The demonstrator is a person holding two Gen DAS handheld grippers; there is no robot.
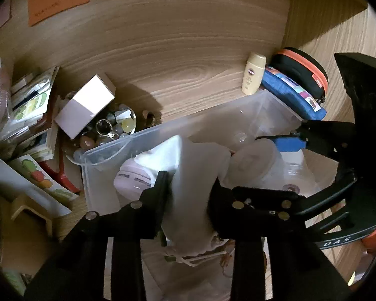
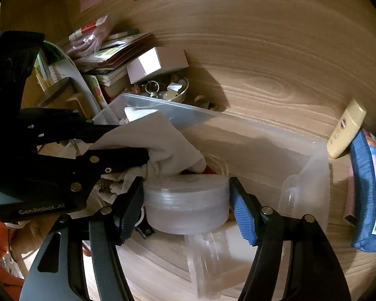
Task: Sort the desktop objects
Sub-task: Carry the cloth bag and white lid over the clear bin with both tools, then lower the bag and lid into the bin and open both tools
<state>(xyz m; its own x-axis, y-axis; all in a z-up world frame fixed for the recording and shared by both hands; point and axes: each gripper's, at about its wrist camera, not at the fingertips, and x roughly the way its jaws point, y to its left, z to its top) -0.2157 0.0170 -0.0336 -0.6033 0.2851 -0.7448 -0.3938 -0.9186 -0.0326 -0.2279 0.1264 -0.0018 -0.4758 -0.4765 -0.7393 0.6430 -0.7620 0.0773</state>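
A clear plastic bin [image 1: 117, 148] [image 2: 263, 135] stands on the wooden desk. My left gripper [image 1: 189, 185] is shut on a white cloth pouch [image 1: 190, 175] and holds it over the bin; the pouch also shows in the right wrist view [image 2: 163, 145]. My right gripper [image 2: 185, 200] is shut on a round translucent jar [image 2: 188, 205] inside the bin; the jar shows in the left wrist view [image 1: 253, 160]. A white tube [image 1: 132, 175] lies in the bin under the pouch.
A cream lotion bottle [image 1: 253, 77] [image 2: 346, 130], a blue pouch [image 1: 293, 92] [image 2: 368, 193] and a black-orange case [image 1: 303, 67] sit right of the bin. A white box [image 1: 85, 105] [image 2: 158, 62] rests on a bowl of trinkets [image 1: 112, 130] at the left, beside stacked booklets [image 1: 30, 105].
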